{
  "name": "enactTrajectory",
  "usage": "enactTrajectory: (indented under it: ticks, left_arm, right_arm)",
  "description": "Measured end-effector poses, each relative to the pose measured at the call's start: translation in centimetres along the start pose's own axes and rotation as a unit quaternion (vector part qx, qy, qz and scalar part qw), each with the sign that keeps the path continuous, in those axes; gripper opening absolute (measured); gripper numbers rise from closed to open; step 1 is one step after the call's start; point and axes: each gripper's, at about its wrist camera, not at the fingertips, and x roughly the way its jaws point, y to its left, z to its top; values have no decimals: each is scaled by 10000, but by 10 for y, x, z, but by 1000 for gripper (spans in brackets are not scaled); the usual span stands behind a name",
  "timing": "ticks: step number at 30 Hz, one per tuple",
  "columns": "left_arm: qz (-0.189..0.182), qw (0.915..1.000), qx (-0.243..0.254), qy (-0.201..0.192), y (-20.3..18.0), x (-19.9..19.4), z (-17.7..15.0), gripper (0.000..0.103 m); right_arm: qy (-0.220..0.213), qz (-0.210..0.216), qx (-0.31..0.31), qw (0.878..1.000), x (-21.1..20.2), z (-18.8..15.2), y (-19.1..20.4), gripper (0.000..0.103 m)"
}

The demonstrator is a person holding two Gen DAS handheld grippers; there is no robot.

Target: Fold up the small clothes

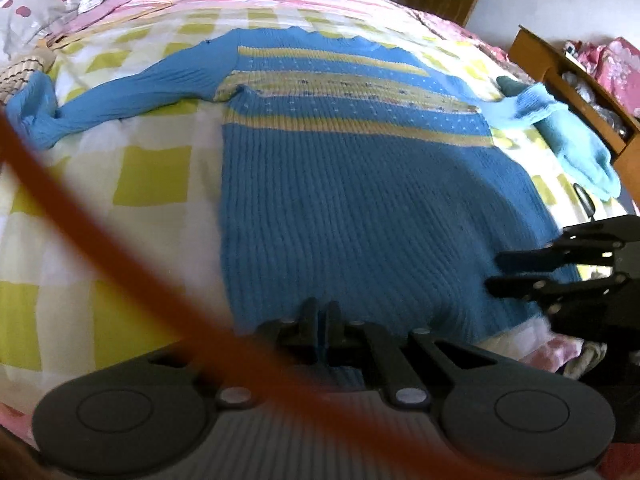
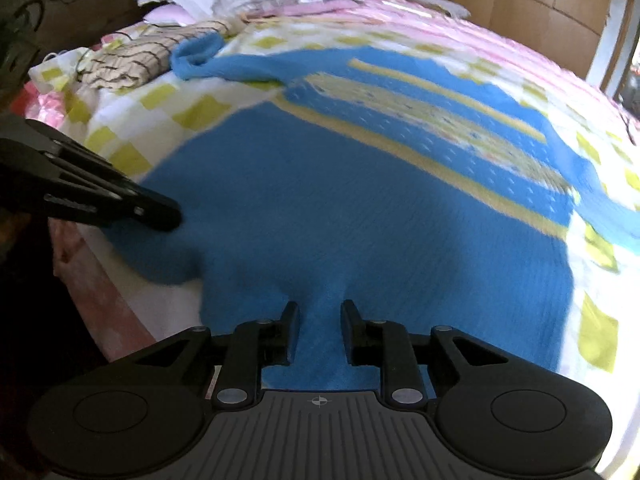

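- Blue ribbed sweater (image 1: 360,208) is seen spread flat on the checked bed (image 1: 152,176) in the left view; the hem is clamped by the left tongs (image 1: 321,320).
- In the right view, the hem bunches between the right tongs (image 2: 320,312), held apart.

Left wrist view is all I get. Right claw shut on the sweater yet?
Observer: No. The right claw has its fingers apart, with the sweater hem lying between them, unpinched.
Operator: Where is my left claw along the hem?
Observer: The left claw is at the sweater's near left corner, close to the bed edge.
Operator: Is the hem flat there?
Observer: No, the fabric is bunched just below that claw's tip.
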Motion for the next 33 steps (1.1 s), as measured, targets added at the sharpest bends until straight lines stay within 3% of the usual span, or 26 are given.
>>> enactTrajectory:
  ticks: [8, 17, 22, 26, 33]
  left_arm:
    - [154, 9996, 214, 128, -1, -9, 0, 11]
    - [162, 9988, 415, -225, -23, -16, 16, 11]
    - [249, 9982, 527, 143, -31, 2, 11, 11]
    - [341, 9980, 476, 243, -30, 1, 7, 12]
    - [359, 9971, 667, 36, -45, -4, 19, 13]
  right_arm:
    - [242, -210, 283, 9991, -19, -20, -22, 24]
    - [-195, -419, 699, 9965, -37, -17, -31, 24]
    - [92, -491, 918, 9945, -27, -30, -36, 24]
    - [14, -448, 1110, 9928, -32, -36, -42, 28]
    - [-437, -500, 1435, 9874, -45, -35, -51, 28]
